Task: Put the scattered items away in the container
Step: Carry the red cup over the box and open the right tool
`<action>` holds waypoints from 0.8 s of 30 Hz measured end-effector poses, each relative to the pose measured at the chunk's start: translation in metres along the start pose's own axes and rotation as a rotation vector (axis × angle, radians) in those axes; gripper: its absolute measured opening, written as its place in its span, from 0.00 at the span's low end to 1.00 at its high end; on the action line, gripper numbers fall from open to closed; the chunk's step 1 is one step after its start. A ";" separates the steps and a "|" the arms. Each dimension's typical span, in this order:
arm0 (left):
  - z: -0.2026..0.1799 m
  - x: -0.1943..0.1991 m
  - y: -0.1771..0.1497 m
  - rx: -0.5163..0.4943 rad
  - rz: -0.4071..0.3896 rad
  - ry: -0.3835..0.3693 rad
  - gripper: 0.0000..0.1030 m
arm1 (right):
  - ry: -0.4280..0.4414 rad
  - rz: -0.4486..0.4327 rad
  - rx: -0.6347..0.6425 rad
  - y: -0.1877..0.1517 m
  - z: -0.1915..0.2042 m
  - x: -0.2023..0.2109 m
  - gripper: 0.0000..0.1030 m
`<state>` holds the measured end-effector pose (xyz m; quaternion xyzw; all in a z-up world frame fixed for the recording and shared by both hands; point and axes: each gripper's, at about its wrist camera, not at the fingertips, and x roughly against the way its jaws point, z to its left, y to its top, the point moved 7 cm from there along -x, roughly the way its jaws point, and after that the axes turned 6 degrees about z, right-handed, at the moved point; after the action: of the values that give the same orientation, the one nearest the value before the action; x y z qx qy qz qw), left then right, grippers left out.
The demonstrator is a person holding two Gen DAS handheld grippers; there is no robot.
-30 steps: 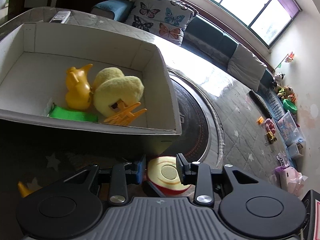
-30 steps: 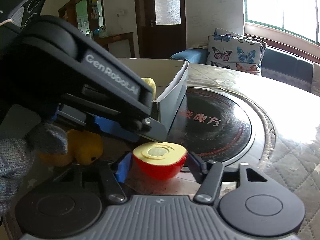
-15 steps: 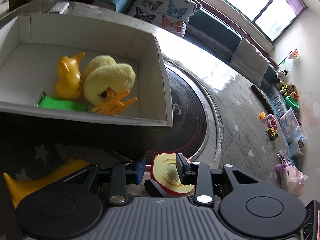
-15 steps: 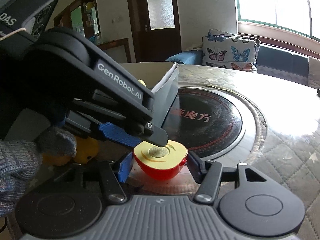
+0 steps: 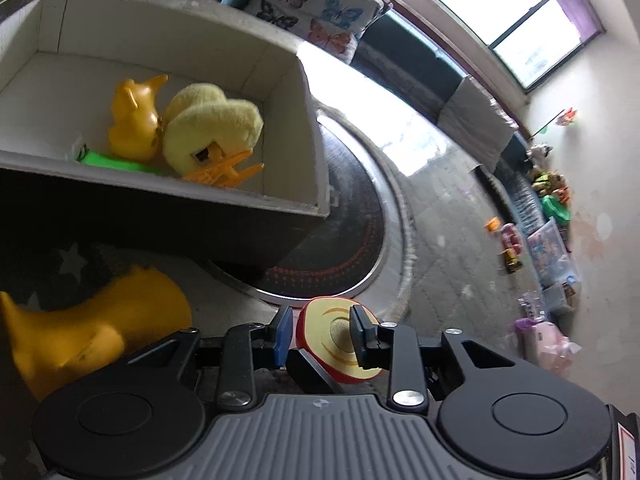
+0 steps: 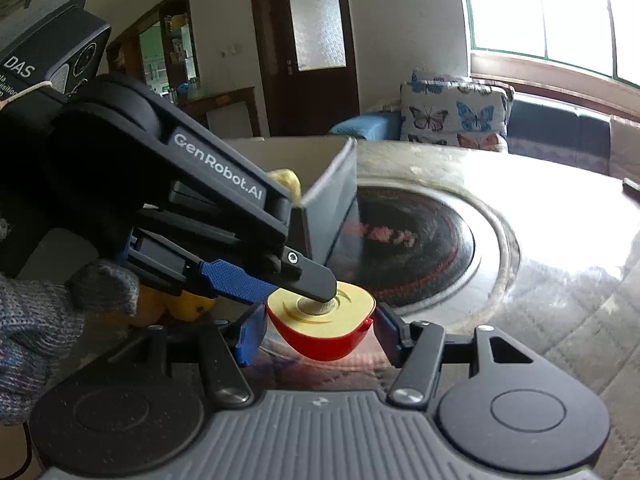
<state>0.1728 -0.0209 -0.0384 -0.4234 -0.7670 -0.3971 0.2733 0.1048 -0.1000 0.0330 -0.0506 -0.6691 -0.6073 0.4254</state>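
Gripping: the left gripper clamps a toy apple half, red skin with a cream cut face, one finger pressed on the cut face and the other on the red skin.
Left gripper from the right wrist view: its black finger lies on the cut face of the apple half.
Right gripper: its fingers stand spread on either side of the apple half, at 9 and 3 o'clock of it; whether they touch it cannot be told.
Container: a white-lined box sits at 11 o'clock from the left gripper, on the worktop.
Inside the box: a yellow plastic duck, a pale yellow plush toy, an orange plastic piece and a green strip.
Loose item: a second yellow duck lies on the worktop at 9 o'clock of the left gripper, outside the box.
Change from half a second ago: the apple half sits more tilted in the left gripper, the box looks farther off, and more of the loose duck is in view.
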 end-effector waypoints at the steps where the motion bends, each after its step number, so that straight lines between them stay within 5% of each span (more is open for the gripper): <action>1: -0.001 0.007 0.002 -0.003 -0.017 -0.006 0.31 | -0.002 -0.010 0.011 0.004 0.003 0.003 0.58; 12: 0.029 0.082 0.054 0.021 -0.216 0.001 0.31 | 0.043 -0.122 0.154 0.080 0.059 -0.011 0.58; 24: 0.113 0.100 0.097 0.158 -0.267 0.067 0.31 | 0.159 -0.057 0.221 0.119 0.130 -0.094 0.58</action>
<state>0.1983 0.1489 0.0133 -0.2817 -0.8357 -0.3823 0.2759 0.1679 0.0839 0.0786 0.0640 -0.6971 -0.5441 0.4625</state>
